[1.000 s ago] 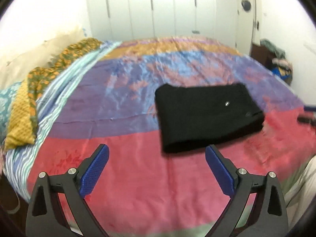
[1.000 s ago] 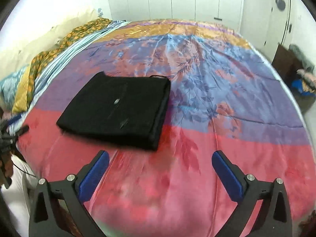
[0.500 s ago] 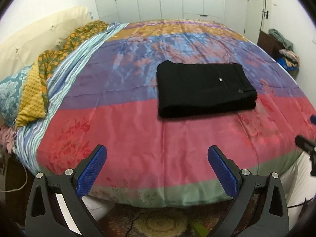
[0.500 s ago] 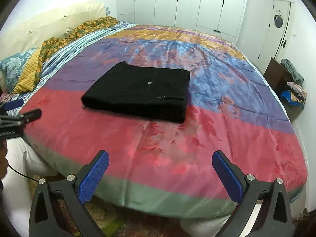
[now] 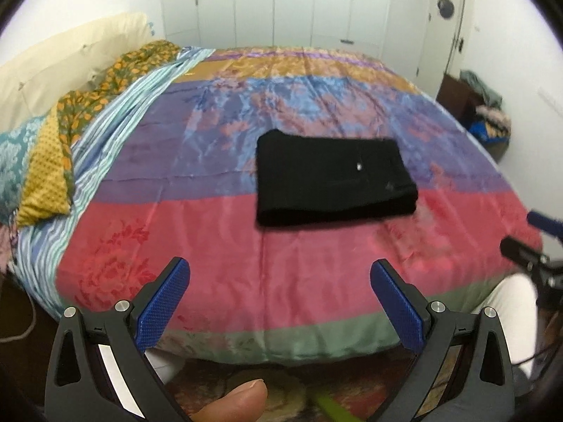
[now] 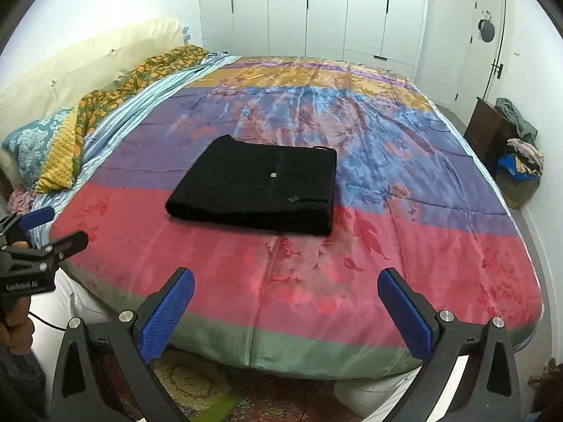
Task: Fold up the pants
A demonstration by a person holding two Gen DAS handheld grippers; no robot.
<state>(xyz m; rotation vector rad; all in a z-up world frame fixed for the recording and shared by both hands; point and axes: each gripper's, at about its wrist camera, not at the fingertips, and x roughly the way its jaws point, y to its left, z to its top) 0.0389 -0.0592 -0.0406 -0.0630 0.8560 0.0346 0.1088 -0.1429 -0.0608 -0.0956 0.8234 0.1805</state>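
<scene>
Left wrist view: left claw [image 5: 279,297] spread wide, empty, hanging off the near edge of the bed [image 5: 316,337], above the floor. One thumb tip [image 5: 234,402] shows at the bottom rim. One pair of black pants [image 5: 332,177], folded into a flat rectangle, lies near the middle of the bed, a little toward the near edge, across the line where the purple band of the cover meets the red one. Bare cover all round it: wide on the left, narrower on the right, a broad red strip between it and the near edge.

Right wrist view: right claw [image 6: 286,307] also spread wide, holding nothing, off the near edge of the bed [image 6: 352,348]. Pants [image 6: 257,190] well apart from both claws. Left claw [image 6: 52,227] visible at the left rim, beside the near left corner, gripped by a hand [image 6: 16,327]. Far half of the bed unoccupied up to the far edge.

Pillows [image 6: 45,147] stacked along the left edge; count unclear. One white wardrobe [image 6: 316,10] past the far edge.
</scene>
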